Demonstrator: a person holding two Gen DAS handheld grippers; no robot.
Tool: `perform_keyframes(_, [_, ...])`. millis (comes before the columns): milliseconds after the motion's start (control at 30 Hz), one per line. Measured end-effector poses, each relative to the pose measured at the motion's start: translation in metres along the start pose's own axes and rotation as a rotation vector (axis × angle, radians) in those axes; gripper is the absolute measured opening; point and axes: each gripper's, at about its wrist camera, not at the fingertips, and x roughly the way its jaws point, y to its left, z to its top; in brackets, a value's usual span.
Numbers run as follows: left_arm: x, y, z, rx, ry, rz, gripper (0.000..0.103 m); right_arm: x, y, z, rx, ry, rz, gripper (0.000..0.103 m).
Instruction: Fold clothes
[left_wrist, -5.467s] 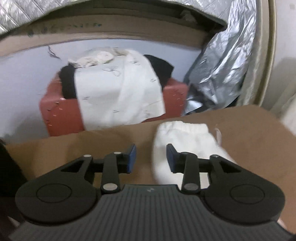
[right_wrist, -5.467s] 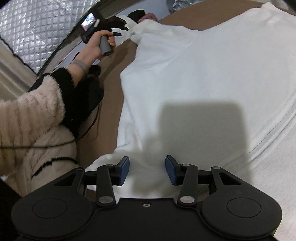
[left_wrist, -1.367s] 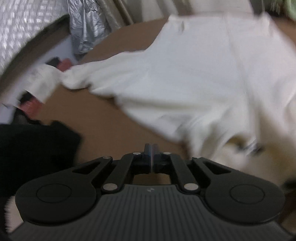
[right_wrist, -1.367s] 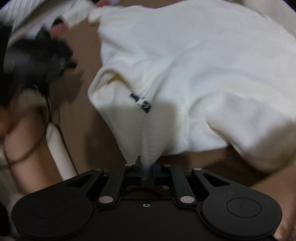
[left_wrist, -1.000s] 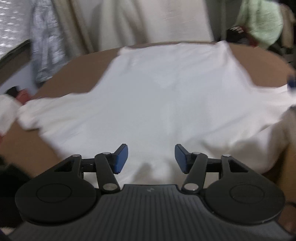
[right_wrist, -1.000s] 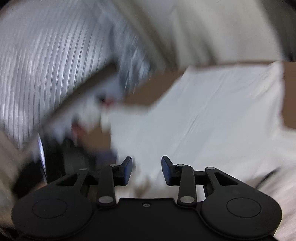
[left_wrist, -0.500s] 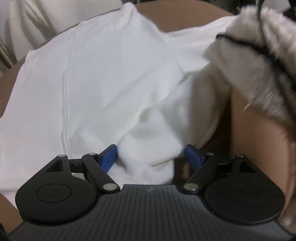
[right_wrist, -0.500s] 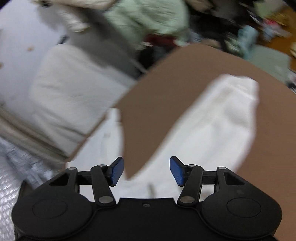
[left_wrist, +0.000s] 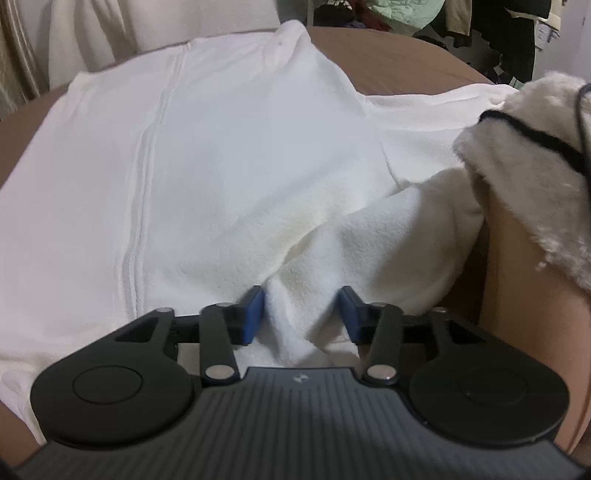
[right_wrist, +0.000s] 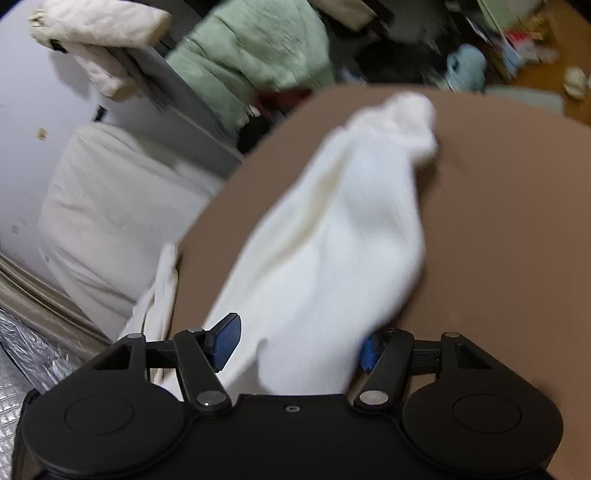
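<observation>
Since half a second ago the left gripper (left_wrist: 301, 312) has narrowed its spread blue pads around a raised fold of the white garment (left_wrist: 207, 155), not yet pinching it, while the right gripper (right_wrist: 295, 341), also spread, now has a sleeve (right_wrist: 332, 229) between its pads — its right pad is mostly hidden by cloth and that view is blurred. Brown worktop (right_wrist: 498, 221) carries the garment; a fluffy cuff (left_wrist: 532, 147) cuts the right edge, and behind are a green jacket (right_wrist: 255, 48) and clutter — hard to make out.

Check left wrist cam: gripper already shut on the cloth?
No: the left gripper is open, its blue pads either side of a raised fold of the white garment.
</observation>
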Motion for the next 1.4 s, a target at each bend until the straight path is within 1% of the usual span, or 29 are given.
perform_keyframes(33, [-0.002, 0.002, 0.001, -0.013, 0.007, -0.017, 0.014, 0.003, 0.006, 0.008, -0.026, -0.017, 0.005, 0.030])
perform_keyframes(67, [-0.006, 0.005, 0.000, -0.028, 0.013, -0.022, 0.011, 0.002, 0.012, 0.016, -0.073, -0.040, 0.020, 0.010])
perform_keyframes(100, [-0.009, 0.007, -0.002, -0.039, 0.014, -0.026, 0.010, -0.003, 0.015, 0.020, -0.114, -0.063, 0.032, 0.010])
perform_keyframes(133, [-0.012, 0.010, -0.003, -0.054, 0.016, -0.032, 0.010, -0.008, 0.015, 0.023, -0.127, -0.082, 0.027, 0.010])
perform_keyframes(167, [-0.014, 0.014, -0.006, -0.083, 0.018, -0.043, 0.010, -0.012, 0.014, 0.026, -0.140, -0.101, 0.022, 0.008])
perform_keyframes(267, [-0.014, 0.025, -0.018, -0.165, 0.024, -0.072, 0.010, -0.024, 0.013, 0.035, -0.180, -0.157, 0.008, 0.008])
perform_keyframes(300, [-0.012, 0.027, -0.019, -0.179, 0.027, -0.073, 0.010, -0.022, 0.013, 0.034, -0.202, -0.153, -0.017, 0.008])
perform_keyframes(400, [-0.005, 0.028, -0.017, -0.173, 0.043, -0.069, 0.010, 0.004, 0.016, 0.023, -0.295, -0.080, -0.145, 0.008])
perform_keyframes(467, [-0.002, 0.027, -0.016, -0.163, 0.051, -0.065, 0.010, 0.005, 0.021, 0.025, -0.310, -0.087, -0.158, 0.008])
perform_keyframes(533, [-0.001, 0.029, -0.016, -0.173, 0.051, -0.066, 0.011, 0.006, 0.023, 0.031, -0.290, -0.100, -0.145, 0.008])
perform_keyframes(567, [-0.001, 0.030, -0.018, -0.180, 0.049, -0.066, 0.013, 0.002, 0.024, 0.034, -0.292, -0.108, -0.145, 0.008])
perform_keyframes(633, [0.002, 0.032, -0.016, -0.207, 0.050, -0.070, 0.014, -0.016, 0.035, 0.033, -0.347, -0.158, -0.160, 0.007])
perform_keyframes(733, [0.006, 0.035, -0.013, -0.245, 0.054, -0.080, 0.014, -0.059, 0.057, 0.033, -0.371, -0.265, -0.109, 0.007])
perform_keyframes(767, [0.006, 0.034, -0.014, -0.236, 0.052, -0.077, 0.014, -0.072, 0.063, 0.029, -0.392, -0.293, -0.114, 0.006])
perform_keyframes(800, [0.007, 0.033, -0.014, -0.230, 0.050, -0.073, 0.014, -0.081, 0.063, 0.023, -0.434, -0.304, -0.139, 0.006])
perform_keyframes(833, [0.007, 0.032, -0.015, -0.224, 0.049, -0.070, 0.014, -0.084, 0.060, 0.017, -0.481, -0.300, -0.175, 0.006])
perform_keyframes(867, [0.007, 0.031, -0.015, -0.220, 0.047, -0.071, 0.014, -0.082, 0.053, 0.013, -0.501, -0.275, -0.212, 0.006])
perform_keyframes(967, [0.008, 0.032, -0.016, -0.215, 0.045, -0.073, 0.014, -0.054, 0.023, 0.014, -0.440, -0.173, -0.280, 0.006])
perform_keyframes(1033, [0.008, 0.033, -0.015, -0.224, 0.046, -0.074, 0.014, -0.046, 0.020, 0.011, -0.425, -0.155, -0.301, 0.006])
perform_keyframes(1100, [0.007, 0.035, -0.011, -0.233, 0.047, -0.079, 0.016, -0.043, 0.030, 0.015, -0.403, -0.150, -0.293, 0.006])
perform_keyframes(1133, [0.005, 0.036, -0.011, -0.235, 0.045, -0.084, 0.017, -0.042, 0.039, 0.020, -0.401, -0.148, -0.276, 0.006])
perform_keyframes(1200, [0.001, 0.036, -0.010, -0.220, 0.050, -0.081, 0.030, -0.040, 0.064, 0.034, -0.419, -0.149, -0.220, 0.007])
perform_keyframes(1233, [-0.001, 0.036, -0.010, -0.207, 0.058, -0.073, 0.049, -0.040, 0.079, 0.041, -0.444, -0.156, -0.193, 0.007])
perform_keyframes(1267, [-0.001, 0.035, -0.011, -0.191, 0.071, -0.059, 0.054, -0.041, 0.098, 0.044, -0.489, -0.177, -0.165, 0.007])
perform_keyframes(1333, [-0.006, 0.034, -0.015, -0.181, 0.062, -0.050, 0.054, -0.049, 0.139, 0.045, -0.579, -0.224, -0.089, 0.007])
perform_keyframes(1400, [-0.014, 0.035, -0.018, -0.184, 0.039, -0.056, 0.054, -0.052, 0.175, 0.044, -0.625, -0.228, 0.007, 0.007])
